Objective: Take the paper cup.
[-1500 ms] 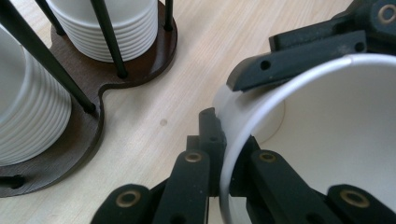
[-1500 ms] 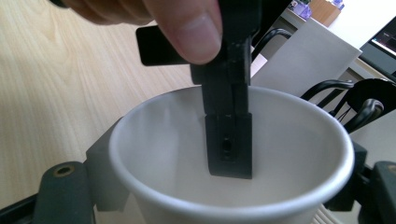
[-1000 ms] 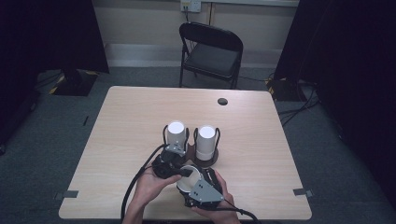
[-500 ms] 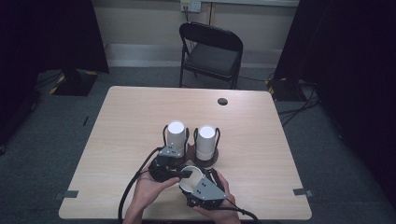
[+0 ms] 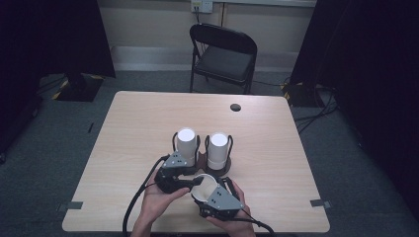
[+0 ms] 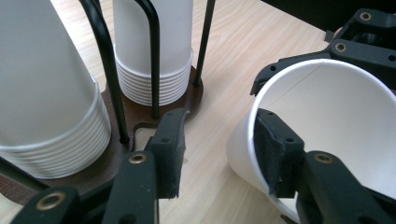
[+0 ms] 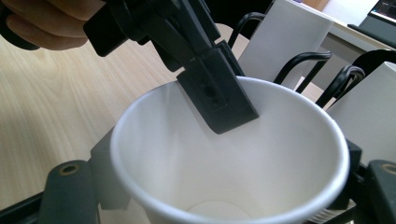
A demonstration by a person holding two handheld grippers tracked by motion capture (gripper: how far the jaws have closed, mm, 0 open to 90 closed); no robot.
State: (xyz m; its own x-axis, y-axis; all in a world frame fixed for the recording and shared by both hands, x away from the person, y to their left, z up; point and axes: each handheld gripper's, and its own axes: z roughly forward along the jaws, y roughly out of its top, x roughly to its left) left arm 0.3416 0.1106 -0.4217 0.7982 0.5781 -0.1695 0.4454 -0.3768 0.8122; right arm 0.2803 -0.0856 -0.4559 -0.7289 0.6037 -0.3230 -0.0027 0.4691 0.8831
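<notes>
Right gripper (image 5: 210, 191) is clamped round the white paper cup (image 7: 224, 154); left gripper (image 6: 219, 149), jaws apart, straddles its 9 o'clock rim, so pinch gently

My high cam looks down on the table (image 5: 148, 128); both gripper cams sit v. close, sharing the paper cup (image 6: 327, 121).

A single white paper cup (image 5: 203, 186) sits near the front edge of the desk (image 5: 148, 118), tilted with its open mouth up and empty inside; it is held between the jaws of the right hand-held gripper (image 5: 217, 197), while one jaw of the left hand-held gripper (image 6: 219, 154) reaches inside its rim. Just behind it, two stacks of white cups (image 5: 187, 143) stand upside down, side by side, in a dark brown holder (image 6: 140, 114) with black wire loops.
</notes>
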